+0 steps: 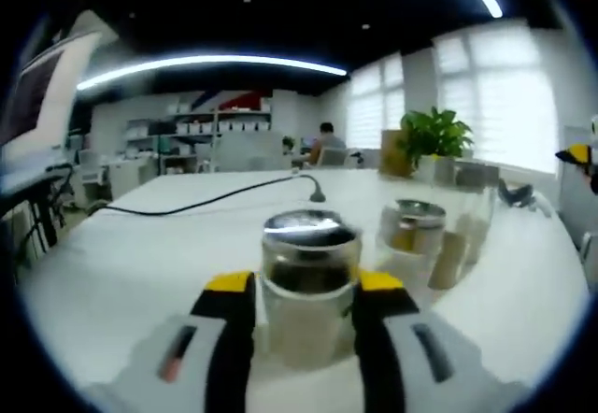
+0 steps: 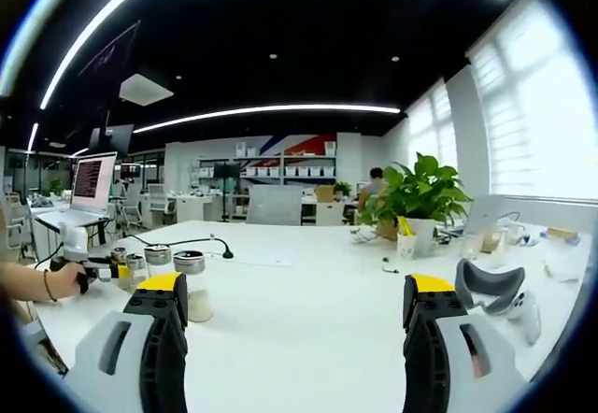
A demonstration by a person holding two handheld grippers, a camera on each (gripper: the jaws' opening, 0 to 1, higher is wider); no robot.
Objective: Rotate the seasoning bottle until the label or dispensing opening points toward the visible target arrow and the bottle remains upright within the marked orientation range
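A clear seasoning bottle [image 1: 308, 287] with a silver lid stands upright on the white table [image 1: 140, 263], right in front in the left gripper view. My left gripper [image 1: 306, 291] is shut on it, its yellow-tipped jaws pressed to the glass on both sides. Two similar bottles [image 1: 416, 231] stand just behind it to the right. In the right gripper view, my right gripper [image 2: 296, 291] hovers open over the table with nothing between its jaws. The left gripper [image 2: 101, 268] shows far left there, held by a hand among several small bottles [image 2: 192, 287].
A black cable and gooseneck microphone [image 1: 316, 192] lie across the table behind the bottles. A potted plant [image 2: 420, 193] stands at the back right, a laptop [image 2: 89, 184] at the left, and a headset with a controller [image 2: 491, 287] on the right.
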